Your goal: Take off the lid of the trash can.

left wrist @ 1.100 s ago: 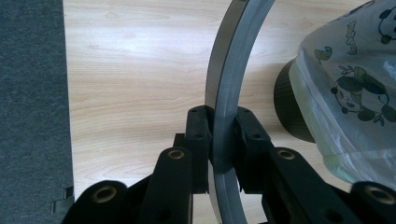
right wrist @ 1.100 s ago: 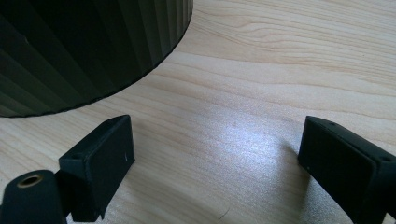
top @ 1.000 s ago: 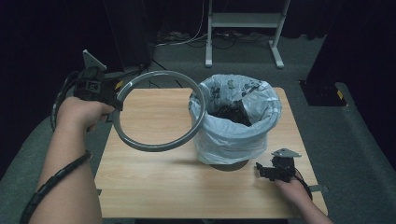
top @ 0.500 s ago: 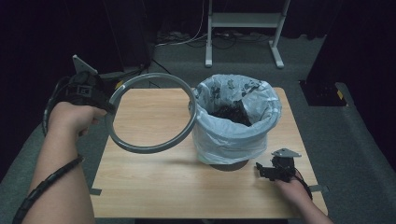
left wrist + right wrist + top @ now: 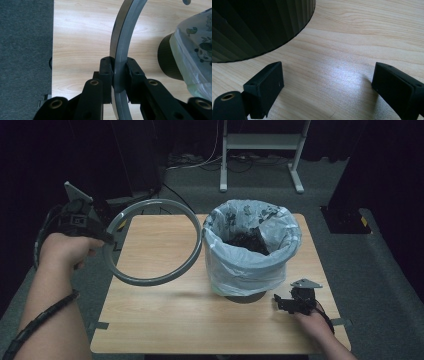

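Progress is looking partial: the grey ring (image 5: pixel 152 242) is already off the bin (image 5: pixel 250 251) and hanging in the air over the left part of the wooden surface (image 5: pixel 165 320), its far edge just beside the bag's rim. The left tongs (image 5: pixel 106 238) are clamping the ring's band between closed jaws, seen plainly in the left gripper view (image 5: pixel 119 75). The right tongs (image 5: pixel 281 304) are resting low near the bin's dark base (image 5: pixel 259 27), jaws standing wide apart and gripping nothing. The plastic liner (image 5: pixel 260 265) is draping over the bin's rim, so what is remaining is probably setting the ring aside and dealing with the bag. Counting: one ring, one bin, one liner, two tongs.
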`<state>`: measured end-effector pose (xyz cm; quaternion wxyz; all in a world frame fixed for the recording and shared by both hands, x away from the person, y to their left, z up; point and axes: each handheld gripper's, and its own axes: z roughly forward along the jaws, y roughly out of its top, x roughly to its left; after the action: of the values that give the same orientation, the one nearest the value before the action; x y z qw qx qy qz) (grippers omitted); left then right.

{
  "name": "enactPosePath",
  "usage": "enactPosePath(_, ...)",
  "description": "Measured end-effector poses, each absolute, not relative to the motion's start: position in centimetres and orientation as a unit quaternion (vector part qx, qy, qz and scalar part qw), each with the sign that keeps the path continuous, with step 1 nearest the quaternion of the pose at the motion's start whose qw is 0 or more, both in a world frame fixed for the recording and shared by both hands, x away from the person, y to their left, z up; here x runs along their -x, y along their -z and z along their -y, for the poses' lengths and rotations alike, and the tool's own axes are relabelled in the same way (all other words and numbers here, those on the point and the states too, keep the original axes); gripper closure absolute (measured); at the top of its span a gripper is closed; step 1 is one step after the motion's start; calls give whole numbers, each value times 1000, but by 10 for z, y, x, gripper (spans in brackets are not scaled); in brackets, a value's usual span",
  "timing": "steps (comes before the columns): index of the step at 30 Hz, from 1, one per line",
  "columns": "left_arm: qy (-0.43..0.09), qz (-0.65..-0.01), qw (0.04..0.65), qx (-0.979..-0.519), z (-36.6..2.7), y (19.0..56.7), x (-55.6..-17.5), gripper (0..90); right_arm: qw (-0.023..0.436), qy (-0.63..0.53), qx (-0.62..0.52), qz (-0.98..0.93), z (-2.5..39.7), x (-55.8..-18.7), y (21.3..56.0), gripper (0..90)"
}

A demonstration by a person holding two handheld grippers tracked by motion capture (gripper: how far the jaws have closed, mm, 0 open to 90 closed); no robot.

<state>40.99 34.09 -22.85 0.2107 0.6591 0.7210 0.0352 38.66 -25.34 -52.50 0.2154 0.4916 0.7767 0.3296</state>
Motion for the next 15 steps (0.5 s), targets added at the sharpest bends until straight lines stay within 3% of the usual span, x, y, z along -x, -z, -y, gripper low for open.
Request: enactPosePath(15, -28, -720, 194, -665, -342, 271, -415, 773, 215, -330, -493, -776, 253, -386, 525, 100)
